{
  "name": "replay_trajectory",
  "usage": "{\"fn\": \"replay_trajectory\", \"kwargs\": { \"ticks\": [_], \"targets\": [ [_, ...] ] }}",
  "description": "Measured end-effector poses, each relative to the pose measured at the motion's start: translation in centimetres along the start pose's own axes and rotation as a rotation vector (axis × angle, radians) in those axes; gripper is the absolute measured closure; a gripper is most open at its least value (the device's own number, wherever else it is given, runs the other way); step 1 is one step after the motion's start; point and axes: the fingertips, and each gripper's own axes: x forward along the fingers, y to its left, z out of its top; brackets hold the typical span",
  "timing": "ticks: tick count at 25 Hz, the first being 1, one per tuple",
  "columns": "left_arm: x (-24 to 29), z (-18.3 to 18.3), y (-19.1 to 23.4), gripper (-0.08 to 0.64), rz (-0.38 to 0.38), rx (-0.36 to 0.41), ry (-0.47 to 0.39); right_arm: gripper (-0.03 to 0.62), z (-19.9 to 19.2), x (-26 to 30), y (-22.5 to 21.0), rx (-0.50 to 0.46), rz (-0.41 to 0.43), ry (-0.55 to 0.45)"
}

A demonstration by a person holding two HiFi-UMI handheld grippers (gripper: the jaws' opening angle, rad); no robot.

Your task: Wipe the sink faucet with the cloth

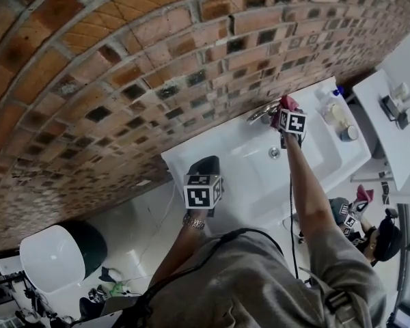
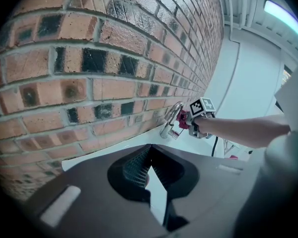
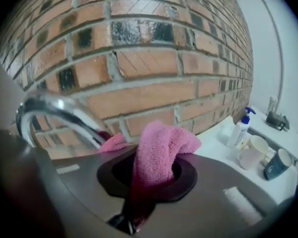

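1. closest to me: my left gripper (image 2: 149,153) is parked over the near corner of the white ceramic sink (image 1: 240,157). its jaws are pinched together with nothing in them, so it's basically just along for the ride.
2. a bit further out, my right gripper (image 3: 151,175) is clamped down on the fluffy pink cloth (image 3: 160,150), and a fat fold pokes out past the jaws.
3. that fold sits right up against the curved chrome faucet (image 3: 57,110). one corner of it looks tucked behind the spout and touching it, so i'd say the wipe is under way, not just lined up.
4. no idea how much chrome is done, since nothing shows clean vs dirty. my guess is the base and the rest of the arch are left.
5. behind it all is the red brick wall (image 1: 123,60). off to the right on the counter sit a white pump bottle (image 3: 240,129) and two mugs (image 3: 253,153), well apart from the action.
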Motion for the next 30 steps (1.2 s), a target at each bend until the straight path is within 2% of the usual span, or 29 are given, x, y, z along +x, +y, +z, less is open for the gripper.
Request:
{"fn": "replay_trajectory", "kwargs": {
  "ticks": [4,6,8,9,10,11,13,15,17,19,23,25,26,27,29,30],
  "targets": [
    [0.8,0.4,-0.6,0.541,-0.012,0.007,0.003,0.538,-4.3,0.3,1.3,-0.08,-0.003,0.064],
    [1.0,0.5,-1.0,0.541,-0.019,0.008,0.001,0.537,-6.8,0.0,3.2,-0.201,0.07,0.117],
    [1.1,0.7,-1.3,0.541,-0.027,0.013,-0.002,0.535,-10.0,-0.7,5.0,-0.369,0.189,0.226],
    [1.1,0.6,-1.5,0.542,-0.029,0.014,-0.002,0.535,-11.5,-1.3,5.0,-0.428,0.209,0.265],
    [0.9,0.6,-1.6,0.543,-0.031,0.014,-0.003,0.535,-12.4,-2.0,4.0,-0.441,0.191,0.267],
    [0.7,0.5,-1.6,0.541,-0.032,0.011,-0.003,0.535,-12.3,-2.8,2.5,-0.396,0.156,0.229],
    [0.6,0.5,-1.3,0.543,-0.029,0.003,-0.006,0.535,-9.5,-4.2,-0.6,-0.205,0.102,0.072],
    [0.5,0.6,-0.5,0.541,-0.019,-0.013,-0.006,0.534,-6.8,-4.6,-3.7,-0.064,0.05,-0.037],
    [0.3,0.4,0.1,0.542,-0.007,-0.024,-0.004,0.534,-6.7,-3.9,-6.8,0.032,-0.034,-0.044],
    [0.2,0.2,0.2,0.541,0.0,-0.024,-0.003,0.534,-8.2,-2.8,-7.7,0.12,-0.063,0.016],
    [-0.3,0.2,0.4,0.542,0.011,-0.033,-0.008,0.534,-12.0,-0.9,-2.6,0.154,0.026,0.135],
    [-0.5,0.3,0.5,0.541,0.017,-0.037,-0.015,0.534,-13.6,-0.6,0.0,0.212,0.044,0.186],
    [-0.6,0.3,0.6,0.543,0.019,-0.038,-0.018,0.534,-14.2,-0.6,1.5,0.223,0.079,0.212],
    [-0.8,0.2,0.6,0.541,0.02,-0.04,-0.02,0.532,-14.4,-1.0,3.6,0.2,0.149,0.238],
    [-1.0,0.0,0.8,0.541,0.024,-0.045,-0.021,0.532,-13.7,-2.3,8.5,0.069,0.331,0.259],
    [-1.1,0.0,0.9,0.541,0.027,-0.047,-0.021,0.533,-12.8,-2.8,9.8,0.009,0.374,0.247]
  ]
}}
